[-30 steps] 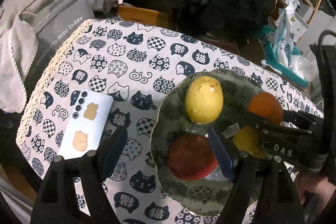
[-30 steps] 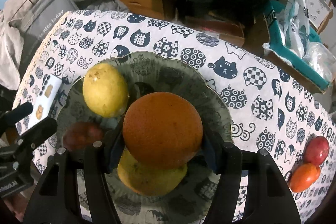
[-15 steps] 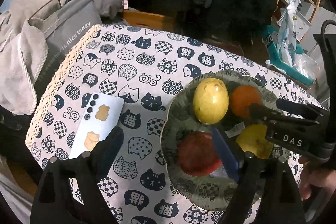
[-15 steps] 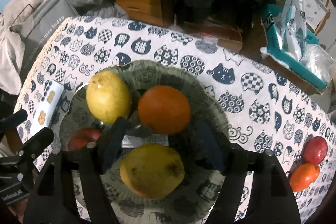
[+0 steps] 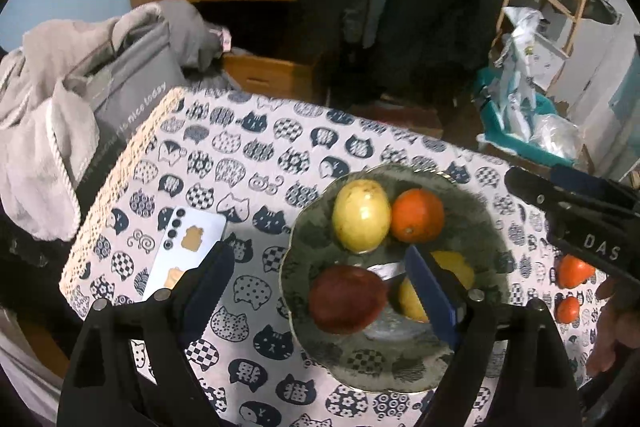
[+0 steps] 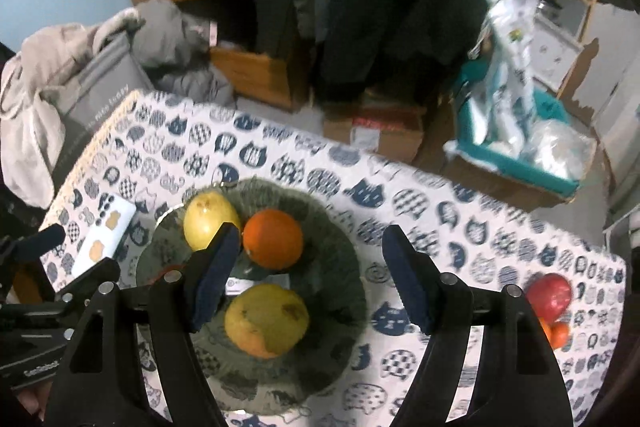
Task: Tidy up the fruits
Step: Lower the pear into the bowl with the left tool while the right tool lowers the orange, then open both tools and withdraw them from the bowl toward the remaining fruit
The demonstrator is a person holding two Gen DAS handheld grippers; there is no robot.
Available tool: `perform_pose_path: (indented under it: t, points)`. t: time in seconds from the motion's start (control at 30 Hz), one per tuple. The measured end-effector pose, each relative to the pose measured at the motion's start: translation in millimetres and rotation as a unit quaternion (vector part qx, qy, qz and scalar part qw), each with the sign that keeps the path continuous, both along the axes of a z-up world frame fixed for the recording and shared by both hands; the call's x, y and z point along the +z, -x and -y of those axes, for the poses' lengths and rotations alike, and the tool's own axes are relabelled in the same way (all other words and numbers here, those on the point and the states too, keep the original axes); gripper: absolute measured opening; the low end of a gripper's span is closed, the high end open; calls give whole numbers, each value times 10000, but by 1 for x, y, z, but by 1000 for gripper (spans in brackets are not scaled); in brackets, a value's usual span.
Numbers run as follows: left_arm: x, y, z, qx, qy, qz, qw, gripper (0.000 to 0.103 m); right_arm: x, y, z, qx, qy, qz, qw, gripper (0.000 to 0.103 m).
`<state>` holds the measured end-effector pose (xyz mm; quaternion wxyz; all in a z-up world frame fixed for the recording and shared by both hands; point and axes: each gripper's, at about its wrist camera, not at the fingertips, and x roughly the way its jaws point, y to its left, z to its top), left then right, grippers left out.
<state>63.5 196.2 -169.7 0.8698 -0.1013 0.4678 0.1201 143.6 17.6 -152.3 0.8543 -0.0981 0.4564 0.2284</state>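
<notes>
A dark green plate (image 5: 476,223) (image 6: 340,267) on the cat-print tablecloth holds a yellow fruit (image 5: 361,215) (image 6: 210,219), an orange (image 5: 417,215) (image 6: 273,244), a red apple (image 5: 347,299) and a yellow-orange fruit (image 6: 266,320) (image 5: 456,265). My left gripper (image 5: 326,297) is open and empty above the plate's near left side. My right gripper (image 6: 312,277) is open and empty, raised above the plate. A red apple (image 6: 549,295) and small orange fruits (image 6: 558,333) (image 5: 573,270) lie on the cloth to the right.
A white phone (image 5: 182,249) (image 6: 105,239) lies left of the plate. Grey bag and clothes (image 5: 80,107) sit past the table's left edge. A teal box with plastic bags (image 6: 520,131) and cardboard boxes stand beyond the far edge.
My right gripper let go of the orange onto the plate, opened wide and pulled back upward. My left gripper also drew back a little.
</notes>
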Motion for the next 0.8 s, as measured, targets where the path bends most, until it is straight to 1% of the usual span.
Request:
perform_pose_path:
  t: [0.1,0.27,0.33,0.4,0.67,0.8]
  points:
    - [14,4,10,-110,-63,152,9998,93,20,8,11,-60,-13,263,9996,75]
    - [38,11,23,-243,-116,443,9987,94,48,22,30,-152,-110,590,9981,75]
    - [47,15,26,-275,-149,543,9980,96,61,29,38,-175,-141,737,9970,75]
    - [56,18,30,-306,-198,655,9972,101,73,36,45,-210,-152,886,9957,76]
    - [90,35,46,-476,-275,1091,9925,103,115,65,72,-274,-257,1404,9894,81]
    - [102,41,53,-530,-318,1237,9904,102,133,82,86,-314,-318,1667,9850,84]
